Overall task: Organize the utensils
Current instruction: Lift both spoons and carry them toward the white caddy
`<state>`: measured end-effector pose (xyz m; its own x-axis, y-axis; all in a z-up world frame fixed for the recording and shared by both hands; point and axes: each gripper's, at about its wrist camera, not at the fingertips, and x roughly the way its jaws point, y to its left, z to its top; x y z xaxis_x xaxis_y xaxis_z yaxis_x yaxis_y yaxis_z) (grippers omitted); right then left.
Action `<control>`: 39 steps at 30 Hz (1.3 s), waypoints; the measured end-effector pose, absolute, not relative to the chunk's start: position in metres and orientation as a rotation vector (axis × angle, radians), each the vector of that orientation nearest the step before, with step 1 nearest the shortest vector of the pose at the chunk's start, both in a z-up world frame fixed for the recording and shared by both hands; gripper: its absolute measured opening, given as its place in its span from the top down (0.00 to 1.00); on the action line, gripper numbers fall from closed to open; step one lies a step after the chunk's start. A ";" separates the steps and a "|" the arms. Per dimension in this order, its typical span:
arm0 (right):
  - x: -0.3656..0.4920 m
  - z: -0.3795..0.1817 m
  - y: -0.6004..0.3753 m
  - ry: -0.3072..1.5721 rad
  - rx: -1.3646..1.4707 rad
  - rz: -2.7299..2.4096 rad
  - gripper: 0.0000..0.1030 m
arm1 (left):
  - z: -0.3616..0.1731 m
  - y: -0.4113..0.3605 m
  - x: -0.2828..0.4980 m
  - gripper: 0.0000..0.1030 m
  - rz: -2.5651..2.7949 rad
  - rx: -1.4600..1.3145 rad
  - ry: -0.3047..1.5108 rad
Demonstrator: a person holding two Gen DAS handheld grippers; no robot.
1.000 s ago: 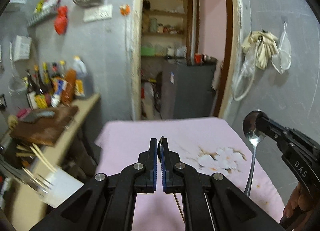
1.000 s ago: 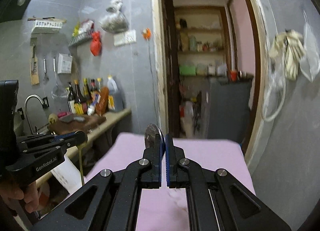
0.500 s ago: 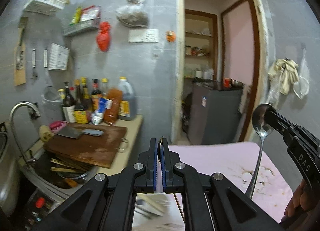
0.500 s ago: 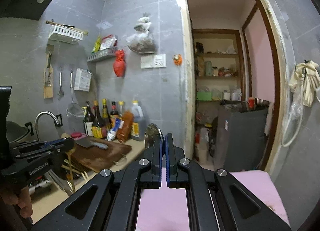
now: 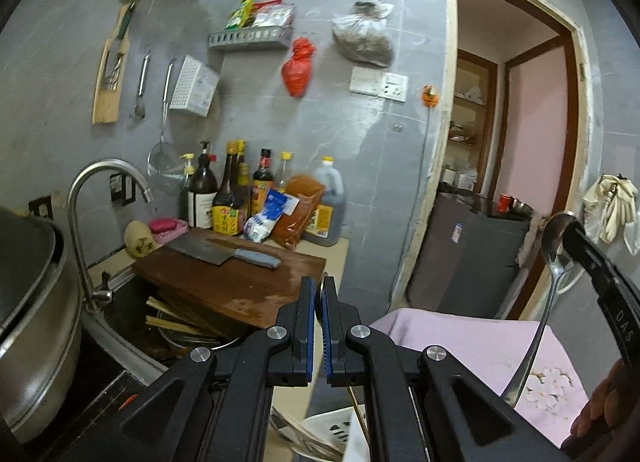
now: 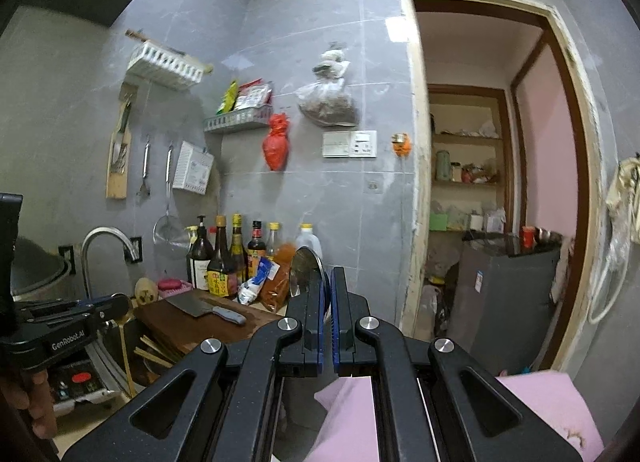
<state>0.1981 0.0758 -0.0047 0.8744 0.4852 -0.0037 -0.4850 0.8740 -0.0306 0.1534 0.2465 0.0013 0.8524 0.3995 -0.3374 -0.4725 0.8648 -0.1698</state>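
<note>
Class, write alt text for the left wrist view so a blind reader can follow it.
The black left claw, shut on a thin gold-coloured spoon, points at a brown wooden chopping board bearing a grey-handled cleaver, beside a steel sink. At right, the black right claw grips a silver metal spoon by its bowl, above a pink cloth.

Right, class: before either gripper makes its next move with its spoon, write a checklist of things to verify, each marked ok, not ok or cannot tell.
1. Left gripper shut on the gold spoon: ok.
2. Right gripper shut on the silver spoon: ok.
3. The two spoons hang apart, not touching: ok.
4. Cleaver lies flat on the cutting board, away from both grippers: ok.
5. Spot where the spoons go: cannot tell.
</note>
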 end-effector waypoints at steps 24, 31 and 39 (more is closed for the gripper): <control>0.204 -0.053 0.126 -0.002 -0.299 0.568 0.97 | -0.083 0.266 0.194 0.96 0.522 -0.288 0.387; 0.205 -0.059 0.125 0.025 -0.301 0.584 0.97 | -0.089 0.265 0.195 0.96 0.503 -0.300 0.419; 0.204 -0.063 0.117 0.061 -0.263 0.600 0.96 | -0.091 0.268 0.194 0.94 0.429 -0.342 0.467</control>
